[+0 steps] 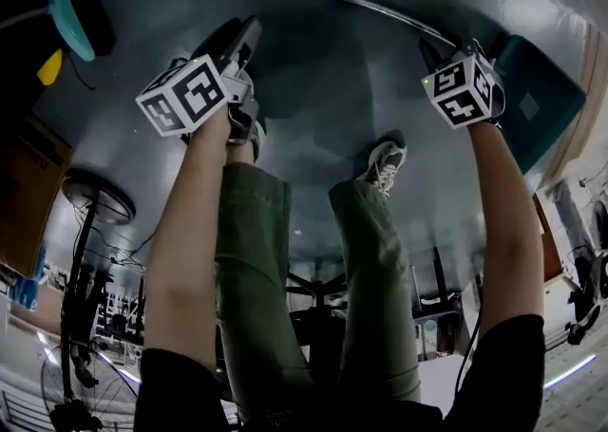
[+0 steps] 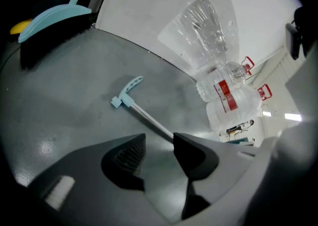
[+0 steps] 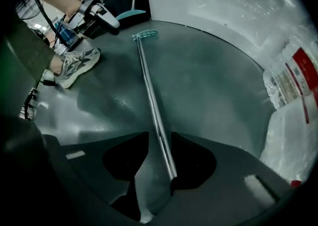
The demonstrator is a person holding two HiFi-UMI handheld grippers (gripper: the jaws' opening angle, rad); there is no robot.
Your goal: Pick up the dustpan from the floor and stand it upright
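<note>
Approach stage; nothing lifted yet. The teal plastic dustpan [image 1: 537, 103] lies flat on the grey floor [image 1: 313, 117] at the head view's right edge. Its long metal handle [image 3: 146, 76] arcs across the top toward upper left. The right gripper [image 3: 158, 140] is released, jaws apart astride the handle. The left gripper [image 2: 159, 143] is released and empty, just short of it. Grasping, lifting and standing upright remain.

Green trousers [image 1: 256, 259], black short sleeves [image 1: 171, 387] and grey laced trainers [image 1: 383, 162] were worn; the dark left gripper [image 2: 159, 140] and right gripper [image 3: 160, 138] bore black-and-white marker cubes [image 1: 185, 96].
</note>
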